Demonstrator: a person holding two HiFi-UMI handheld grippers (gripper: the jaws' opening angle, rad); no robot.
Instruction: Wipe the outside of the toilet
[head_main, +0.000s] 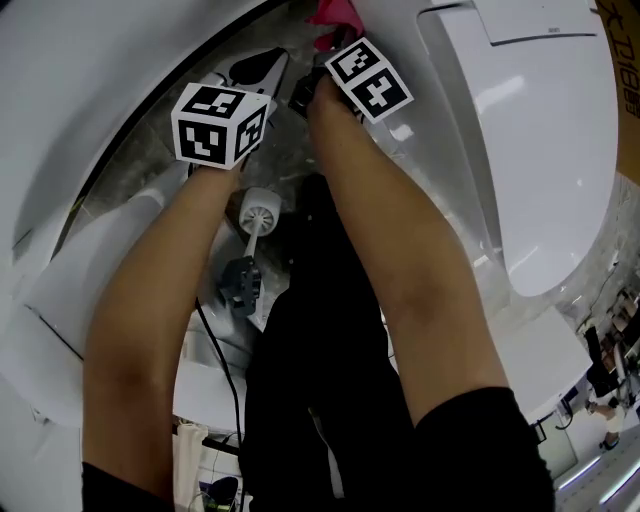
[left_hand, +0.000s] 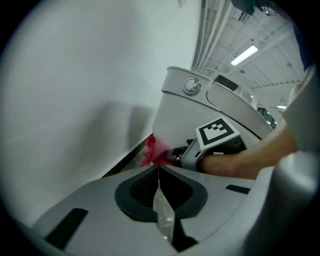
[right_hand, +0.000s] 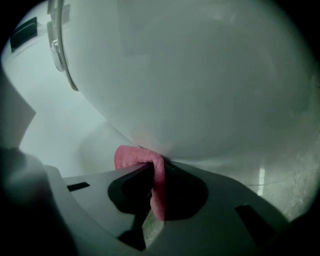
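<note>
White wall (left_hand: 75, 75) fills the left of the left gripper view, with grey marbled floor (right_hand: 295, 175) showing at lower right of the right gripper view. Next in size is the white toilet (head_main: 530, 150), lid down, along the right side of the head view.

The right gripper (right_hand: 152, 167) is at top centre of the head view, reaching in low beside the bowl. Its jaws are clenched on a pink cloth (right_hand: 135, 156), and the folded edge is pressed right against the curved underside of the bowl. The left gripper (left_hand: 159, 170) sits just beside it with its jaws drawn together on nothing, simply looking on.

A white toilet brush (head_main: 260, 212) stands between the person's forearms in the middle of the head view. Smallest of all is the round flush button (left_hand: 191, 86) on top of the tank.

By my read the wipe is under way down at the bowl's lower flank. Nothing shows which parts are already clean, so the tank, the lid and the far side look like work yet to come.
</note>
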